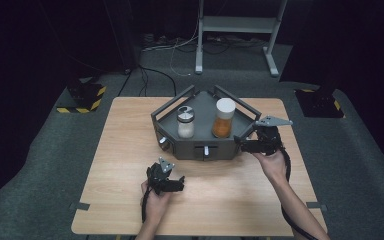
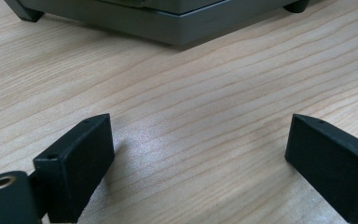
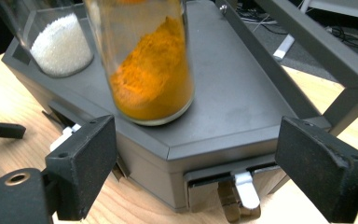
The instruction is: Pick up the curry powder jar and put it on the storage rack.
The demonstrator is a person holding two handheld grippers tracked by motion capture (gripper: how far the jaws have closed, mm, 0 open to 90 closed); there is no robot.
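floor: grey carpet (image 1: 40, 165) | table: light wood (image 1: 130, 130) | surroundings: dark

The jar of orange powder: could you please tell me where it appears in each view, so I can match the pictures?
High view: the jar of orange powder stands on the right of the grey tray, above the middle of the table.
Left gripper view: the jar is not in it; the tray's base runs along the top edge.
Right gripper view: the jar is top centre, above the open jaws.
Shared landmark: the grey tray.
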